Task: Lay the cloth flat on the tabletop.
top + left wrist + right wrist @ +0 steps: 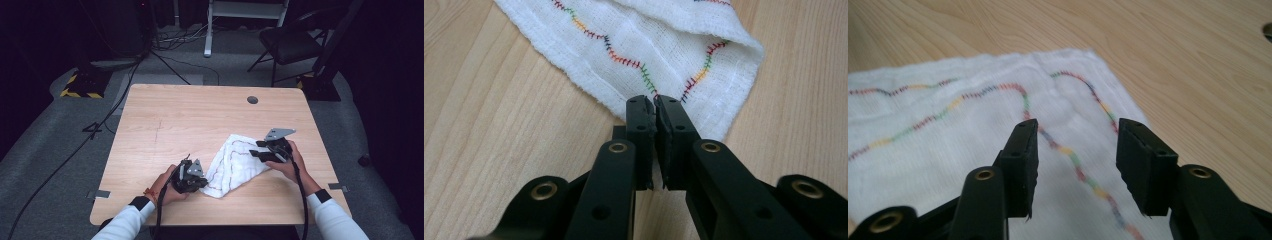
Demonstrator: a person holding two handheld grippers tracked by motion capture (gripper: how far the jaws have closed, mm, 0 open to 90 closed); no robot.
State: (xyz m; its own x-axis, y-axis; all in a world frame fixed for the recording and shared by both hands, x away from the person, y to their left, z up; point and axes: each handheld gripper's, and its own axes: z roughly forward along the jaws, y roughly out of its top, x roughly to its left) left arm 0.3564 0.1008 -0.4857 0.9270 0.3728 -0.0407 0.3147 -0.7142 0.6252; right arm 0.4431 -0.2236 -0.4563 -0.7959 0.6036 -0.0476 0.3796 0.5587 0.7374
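On my high view a white cloth [234, 165] with wavy coloured stitching lies on the wooden desk [165, 120]. My left claw [655, 107] is pressed together, pinching the cloth's near corner. The right gripper view shows my right claw [1075, 135] spread above the cloth.

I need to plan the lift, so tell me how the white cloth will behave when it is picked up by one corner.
The white cloth looks like thin, loose-woven gauze that already lies folded and rumpled, so it will probably hang limp. It likely weighs little. The left gripper is shut on its corner; the coarse weave should grip well, though it may drag across the table.
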